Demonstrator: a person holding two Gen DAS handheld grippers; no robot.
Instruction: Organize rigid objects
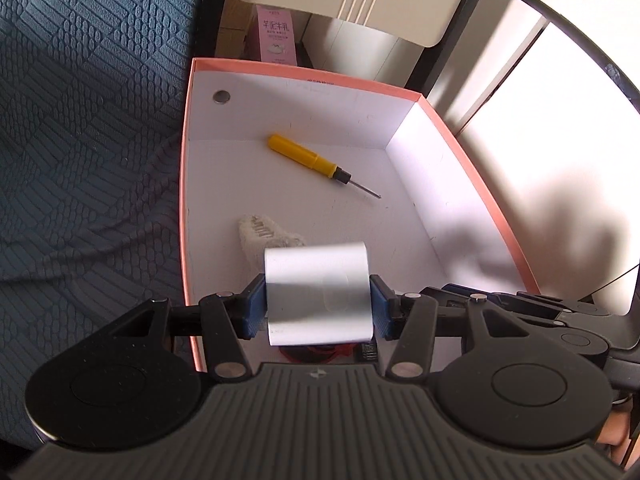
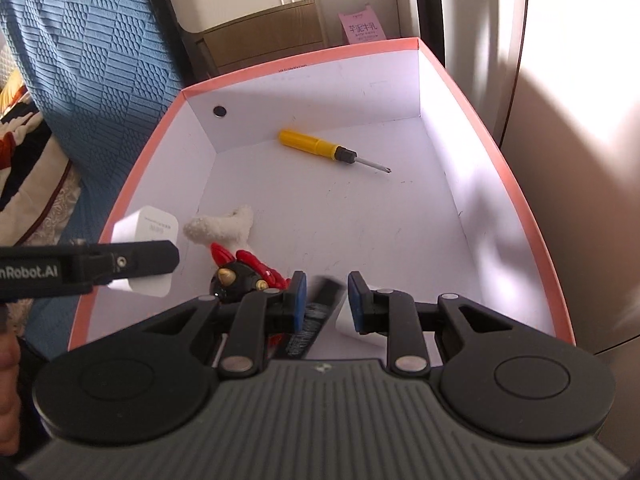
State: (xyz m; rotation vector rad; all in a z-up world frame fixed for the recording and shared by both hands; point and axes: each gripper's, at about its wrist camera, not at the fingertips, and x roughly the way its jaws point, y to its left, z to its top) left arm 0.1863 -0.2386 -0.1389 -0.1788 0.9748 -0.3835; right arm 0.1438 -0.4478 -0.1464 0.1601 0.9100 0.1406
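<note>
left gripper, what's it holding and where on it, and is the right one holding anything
The left gripper clamps the white charger block by its two opposite side faces. The right gripper is open, holding nothing.

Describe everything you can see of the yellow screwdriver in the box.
The screwdriver has a yellow plastic-looking handle, a black collar and a thin metal shaft that looks to end in a cross tip. It lies flat on the white floor of the pink-rimmed box, near the far wall, handle toward the far left, tip pointing near right. Nothing touches it but the floor; both grippers are well short of it.
</note>
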